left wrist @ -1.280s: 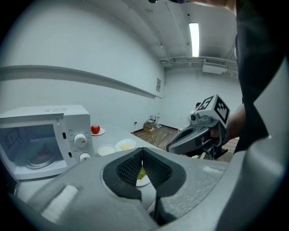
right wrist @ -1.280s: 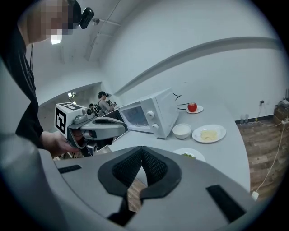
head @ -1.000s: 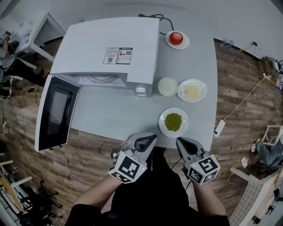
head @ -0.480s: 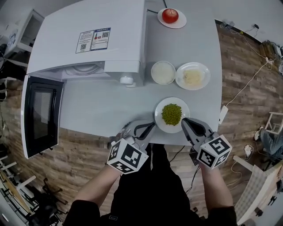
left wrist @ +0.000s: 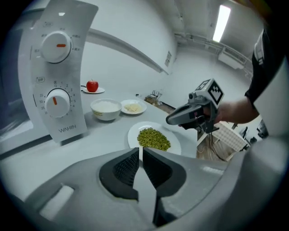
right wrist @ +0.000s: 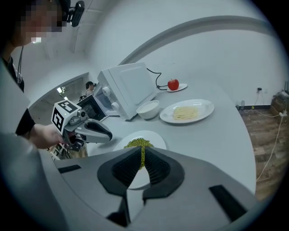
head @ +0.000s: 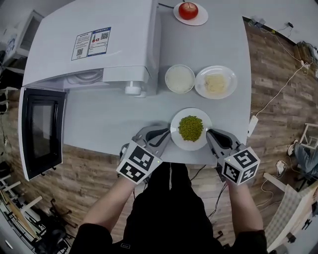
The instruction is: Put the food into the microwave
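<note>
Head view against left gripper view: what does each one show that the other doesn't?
Only the head view shows the microwave's open door and the marker cube on the left tool. Only the left gripper view shows the front of the control panel with its dials, and a ceiling light. Both show the plate of peas, the bowl, the pale-food plate, the apple and the right tool.
</note>
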`<action>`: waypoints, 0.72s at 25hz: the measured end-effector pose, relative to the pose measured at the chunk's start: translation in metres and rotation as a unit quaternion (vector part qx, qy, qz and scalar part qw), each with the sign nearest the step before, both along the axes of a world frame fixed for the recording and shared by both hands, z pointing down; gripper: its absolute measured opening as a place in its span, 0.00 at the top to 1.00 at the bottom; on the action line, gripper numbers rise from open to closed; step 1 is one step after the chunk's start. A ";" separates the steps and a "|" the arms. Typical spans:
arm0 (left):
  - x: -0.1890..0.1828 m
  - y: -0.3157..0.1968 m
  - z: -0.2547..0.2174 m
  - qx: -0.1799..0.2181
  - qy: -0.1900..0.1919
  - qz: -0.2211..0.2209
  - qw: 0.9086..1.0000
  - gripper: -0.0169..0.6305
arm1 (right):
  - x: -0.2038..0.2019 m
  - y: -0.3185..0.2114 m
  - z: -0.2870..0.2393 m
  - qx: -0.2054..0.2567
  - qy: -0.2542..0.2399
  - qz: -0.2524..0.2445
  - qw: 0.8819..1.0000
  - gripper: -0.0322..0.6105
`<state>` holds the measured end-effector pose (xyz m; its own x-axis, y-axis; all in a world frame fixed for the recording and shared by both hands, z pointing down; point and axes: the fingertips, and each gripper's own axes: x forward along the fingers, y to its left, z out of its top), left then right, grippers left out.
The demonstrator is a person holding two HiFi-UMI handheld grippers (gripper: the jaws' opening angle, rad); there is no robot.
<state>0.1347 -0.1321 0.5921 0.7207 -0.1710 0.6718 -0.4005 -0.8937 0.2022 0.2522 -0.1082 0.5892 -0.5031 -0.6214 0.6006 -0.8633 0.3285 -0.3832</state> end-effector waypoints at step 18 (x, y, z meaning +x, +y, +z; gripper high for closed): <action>0.005 0.006 0.013 0.317 -0.284 0.297 0.855 0.96 | 0.026 0.016 0.031 -0.037 0.049 -0.003 0.998 0.82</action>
